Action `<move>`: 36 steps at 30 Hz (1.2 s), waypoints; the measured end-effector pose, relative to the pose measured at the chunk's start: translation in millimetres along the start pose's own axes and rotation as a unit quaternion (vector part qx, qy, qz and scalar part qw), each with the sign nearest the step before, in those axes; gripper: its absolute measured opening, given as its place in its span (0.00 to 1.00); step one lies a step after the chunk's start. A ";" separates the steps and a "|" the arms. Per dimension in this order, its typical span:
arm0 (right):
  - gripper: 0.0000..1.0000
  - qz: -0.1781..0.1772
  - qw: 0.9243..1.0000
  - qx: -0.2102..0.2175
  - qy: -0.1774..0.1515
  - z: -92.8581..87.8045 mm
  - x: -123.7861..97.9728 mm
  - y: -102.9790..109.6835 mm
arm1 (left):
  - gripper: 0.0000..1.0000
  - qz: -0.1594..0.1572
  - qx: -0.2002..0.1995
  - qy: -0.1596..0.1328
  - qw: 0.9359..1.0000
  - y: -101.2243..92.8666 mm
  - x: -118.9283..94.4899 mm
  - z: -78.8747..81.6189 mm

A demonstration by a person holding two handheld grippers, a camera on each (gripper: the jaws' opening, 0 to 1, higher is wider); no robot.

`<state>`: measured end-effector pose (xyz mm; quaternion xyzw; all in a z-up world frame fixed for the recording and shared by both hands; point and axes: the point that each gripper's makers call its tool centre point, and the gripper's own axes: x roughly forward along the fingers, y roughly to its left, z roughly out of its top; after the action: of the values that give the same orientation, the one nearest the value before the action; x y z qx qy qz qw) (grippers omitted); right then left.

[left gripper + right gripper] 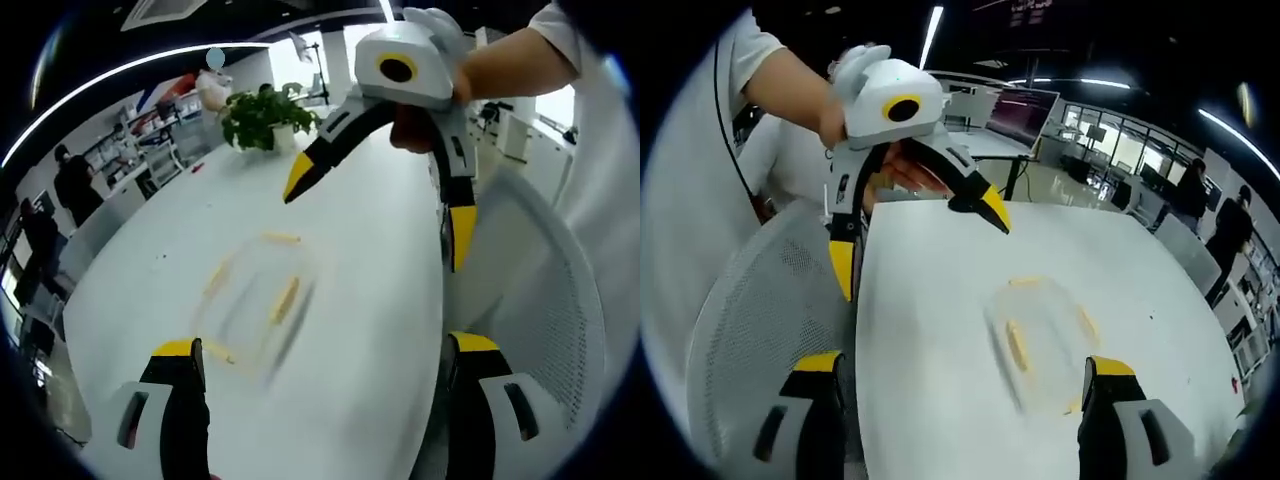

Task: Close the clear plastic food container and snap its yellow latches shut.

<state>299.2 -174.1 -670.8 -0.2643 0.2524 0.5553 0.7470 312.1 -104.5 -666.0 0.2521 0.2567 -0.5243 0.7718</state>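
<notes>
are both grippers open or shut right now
Both open. The left gripper and right gripper each show yellow-tipped jaws spread wide, holding nothing, above the blurred container on the white table.

containers: 1 (255, 300) | grippers: 2 (320, 365) (960, 375) | potted plants: 1 (262, 118) | mesh chairs: 1 (545, 300)

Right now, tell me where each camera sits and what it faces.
Left gripper view: rides the left gripper, facing down the white table toward a plant; right gripper and hand enter from right.
Right gripper view: rides the right gripper, facing the left gripper.
Shared: blurred clear container between open jaws.
</notes>
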 end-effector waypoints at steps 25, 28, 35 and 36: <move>0.99 -0.018 0.995 0.070 -0.067 18.1 -22.8 38.1 | 0.99 0.006 -0.034 -0.062 0.997 -42.9 -25.9 12.4; 0.99 -0.017 0.996 0.065 -0.064 15.5 -22.6 47.6 | 0.99 0.001 -0.050 -0.068 0.996 -50.1 -26.3 11.4; 0.99 -0.014 0.994 0.080 -0.068 9.9 -24.7 64.0 | 0.99 0.002 -0.063 -0.079 0.995 -62.5 -29.2 9.8; 0.99 -0.013 0.994 0.083 -0.069 9.9 -25.2 66.6 | 0.99 0.002 -0.071 -0.086 0.994 -63.7 -30.5 10.4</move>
<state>229.4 -168.7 -654.2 -0.1658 0.2420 0.5398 0.7890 244.0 -111.2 -645.7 0.1513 0.2250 -0.5235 0.8078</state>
